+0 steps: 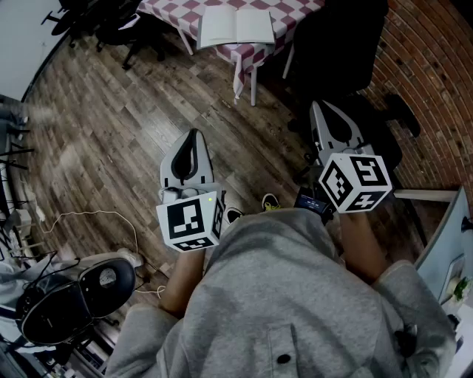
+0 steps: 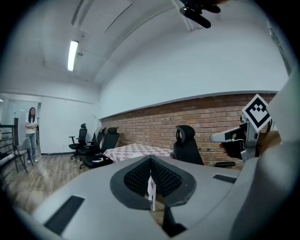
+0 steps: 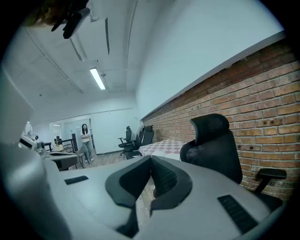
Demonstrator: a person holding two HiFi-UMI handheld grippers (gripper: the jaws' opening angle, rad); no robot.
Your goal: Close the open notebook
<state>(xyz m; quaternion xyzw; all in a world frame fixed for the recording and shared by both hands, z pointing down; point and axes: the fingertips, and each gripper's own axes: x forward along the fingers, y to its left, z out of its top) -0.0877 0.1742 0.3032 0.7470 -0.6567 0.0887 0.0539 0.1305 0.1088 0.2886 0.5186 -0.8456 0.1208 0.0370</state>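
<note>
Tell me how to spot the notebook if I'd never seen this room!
Look along the brick wall to the small table with the red-and-white checked cloth, beside a black office chair. The notebook lies open on that cloth. Its two plain white pages stand out against all the checks.

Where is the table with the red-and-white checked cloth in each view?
Head view: the table with the red-and-white checked cloth is at top centre, bearing an open white notebook.
Left gripper view: the table is small, just above the jaws, left of centre.
Right gripper view: the table, small, above the jaws.
Shared landmark: the black high-backed office chair beside it.
</note>
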